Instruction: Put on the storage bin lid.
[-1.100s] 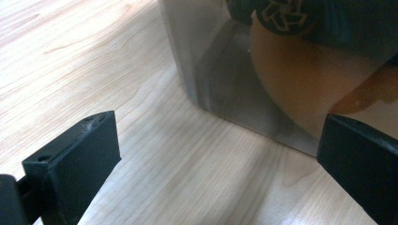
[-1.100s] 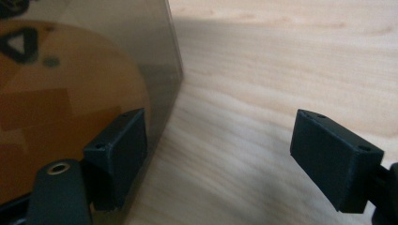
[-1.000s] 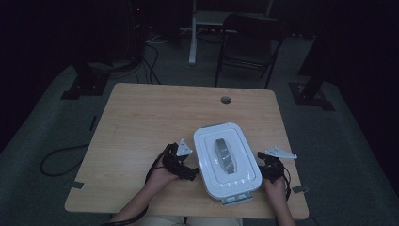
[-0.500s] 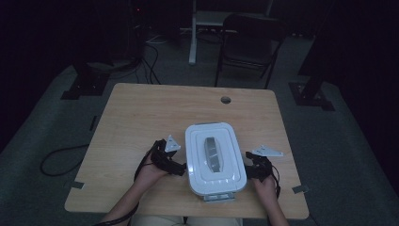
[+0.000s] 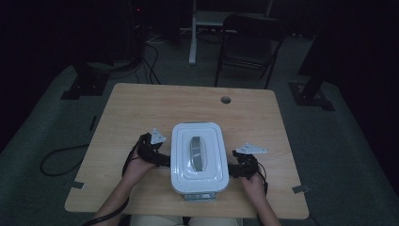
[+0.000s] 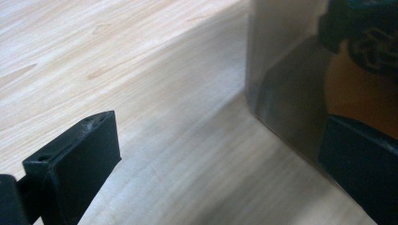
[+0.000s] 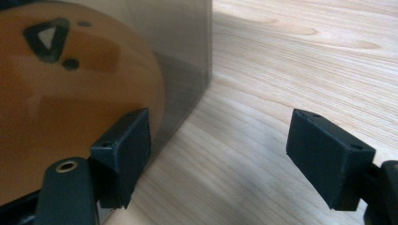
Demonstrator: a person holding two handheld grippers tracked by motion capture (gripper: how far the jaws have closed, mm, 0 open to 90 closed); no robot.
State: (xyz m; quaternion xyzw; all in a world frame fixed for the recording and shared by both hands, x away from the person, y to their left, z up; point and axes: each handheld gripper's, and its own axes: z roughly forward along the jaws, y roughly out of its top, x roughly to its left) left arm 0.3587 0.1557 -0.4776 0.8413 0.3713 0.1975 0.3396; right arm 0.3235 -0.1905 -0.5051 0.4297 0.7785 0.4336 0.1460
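Squarely between both tongs: white box [image 5: 199, 157]

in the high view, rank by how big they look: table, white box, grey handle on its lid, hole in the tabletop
1. table
2. white box
3. grey handle
4. hole, farther from the camera, yet plainly smallest

box [image 5: 199, 157] contents hidden under lid; forearms cut off
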